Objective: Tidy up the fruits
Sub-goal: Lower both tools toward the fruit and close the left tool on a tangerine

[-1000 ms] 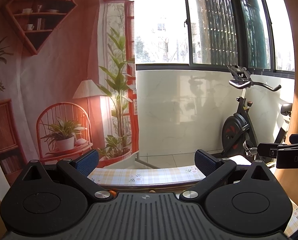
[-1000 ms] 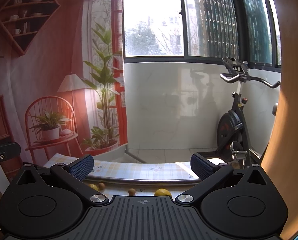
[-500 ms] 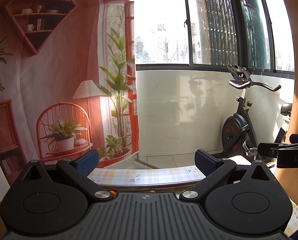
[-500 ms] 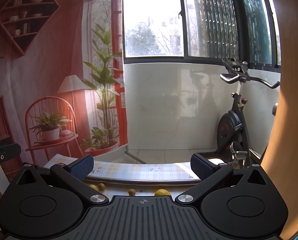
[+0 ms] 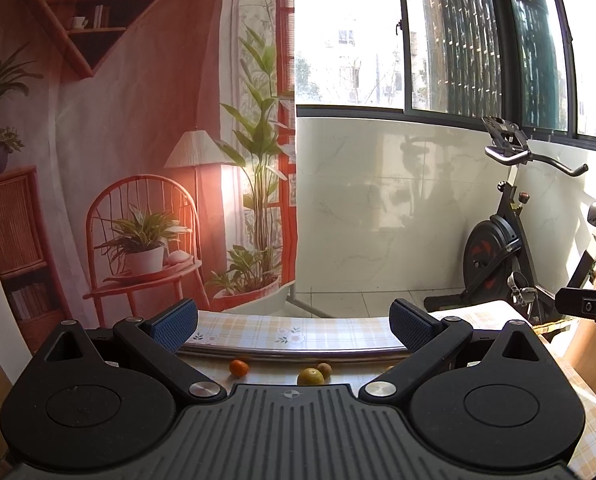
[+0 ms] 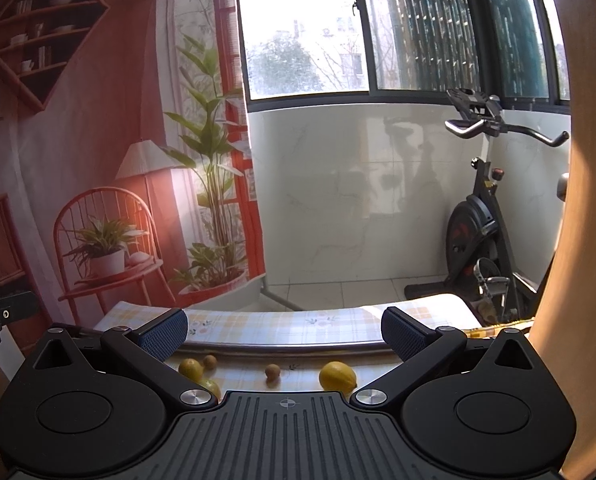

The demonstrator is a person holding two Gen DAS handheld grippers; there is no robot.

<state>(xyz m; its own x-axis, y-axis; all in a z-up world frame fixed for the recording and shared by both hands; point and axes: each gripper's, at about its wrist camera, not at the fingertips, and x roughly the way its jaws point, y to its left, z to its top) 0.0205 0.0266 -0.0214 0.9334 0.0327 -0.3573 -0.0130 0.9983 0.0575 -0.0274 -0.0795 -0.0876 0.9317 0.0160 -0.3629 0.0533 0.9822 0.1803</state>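
Apparently approach step: left gripper [image 5: 294, 326] and right gripper [image 6: 284, 326] held spread, nothing gripped. Lemon [image 6: 337, 376], orange [image 5: 238, 368], small brown fruits [image 6: 272, 372] scattered on checked table [image 6: 298, 326] below. Descent toward one fruit judged needed next.

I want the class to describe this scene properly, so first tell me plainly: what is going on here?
A person holds two handheld grippers above a table with a checked cloth, ready to sort fruit. The left gripper and the right gripper are both open and hold nothing. Loose fruit lies on the cloth below them: a lemon, a small orange, a yellow-green citrus and small brown fruits. Nothing has been picked up yet. An exercise bike stands behind.
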